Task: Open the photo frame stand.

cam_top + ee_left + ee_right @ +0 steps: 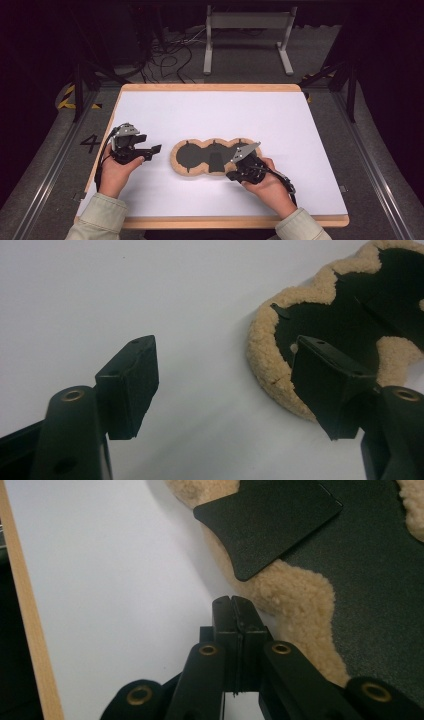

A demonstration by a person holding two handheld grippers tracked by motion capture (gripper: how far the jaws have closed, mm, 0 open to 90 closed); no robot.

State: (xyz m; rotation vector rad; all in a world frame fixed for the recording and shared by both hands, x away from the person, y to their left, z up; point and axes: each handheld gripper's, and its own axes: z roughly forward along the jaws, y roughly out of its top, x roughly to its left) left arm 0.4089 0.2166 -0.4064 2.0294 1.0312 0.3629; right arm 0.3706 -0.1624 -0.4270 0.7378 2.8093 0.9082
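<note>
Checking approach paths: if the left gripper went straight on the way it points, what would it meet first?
Probably the pad's fleecy rim: the open left gripper points right at its near end, with bare table between. Height above the table is unclear.

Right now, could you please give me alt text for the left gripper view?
The left tool is open above a white table, its right jaw over the fleecy tan edge of a black pad.
</note>
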